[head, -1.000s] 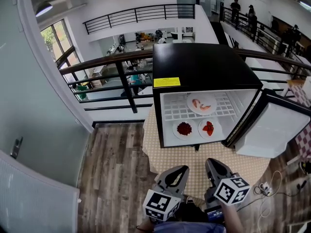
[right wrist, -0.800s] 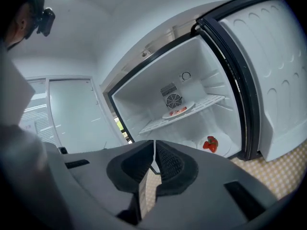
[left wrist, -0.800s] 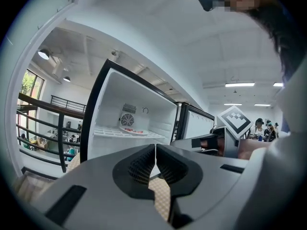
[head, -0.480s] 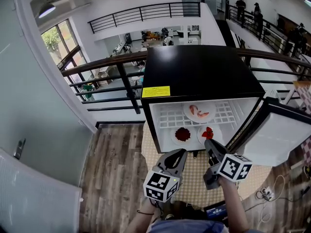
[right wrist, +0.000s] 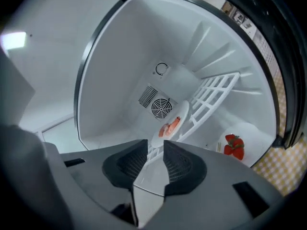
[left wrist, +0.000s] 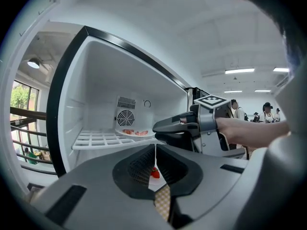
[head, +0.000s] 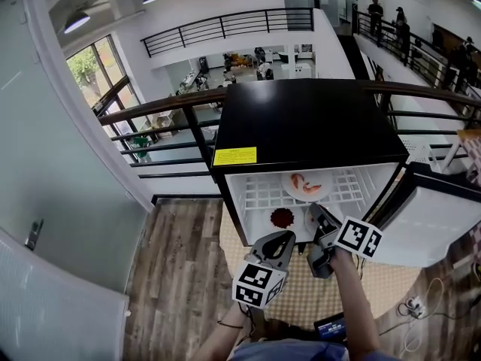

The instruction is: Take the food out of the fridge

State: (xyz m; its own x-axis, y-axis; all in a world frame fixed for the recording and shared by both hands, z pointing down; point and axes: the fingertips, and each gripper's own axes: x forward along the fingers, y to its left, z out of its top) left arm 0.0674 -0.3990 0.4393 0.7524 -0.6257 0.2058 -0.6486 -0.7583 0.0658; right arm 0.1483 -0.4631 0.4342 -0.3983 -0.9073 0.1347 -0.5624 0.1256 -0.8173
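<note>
A black mini fridge (head: pixel 301 119) stands open on a table. A plate of shrimp (head: pixel 308 184) lies on its wire shelf (left wrist: pixel 103 139). On the fridge floor below sit a plate of dark red food (head: pixel 282 217) and a plate of strawberries (right wrist: pixel 234 145). My right gripper (head: pixel 316 210) is at the fridge mouth over the strawberry plate, rolled sideways, jaws a narrow gap apart with nothing gripped. My left gripper (head: pixel 282 239) is shut and empty just in front of the fridge, left of the right one. A strawberry (left wrist: pixel 155 172) shows below its closed tips.
The fridge door (head: pixel 436 224) hangs open to the right. The table carries a checkered cloth (head: pixel 301 292). A black railing (head: pixel 165 107) runs behind the fridge above a lower hall. Wooden floor (head: pixel 180 262) lies to the left. A cable is on the floor at the right (head: pixel 421 303).
Both grippers have moved forward from the table's near edge to the fridge opening. The right one has rolled and now covers the strawberry plate in the head view.
</note>
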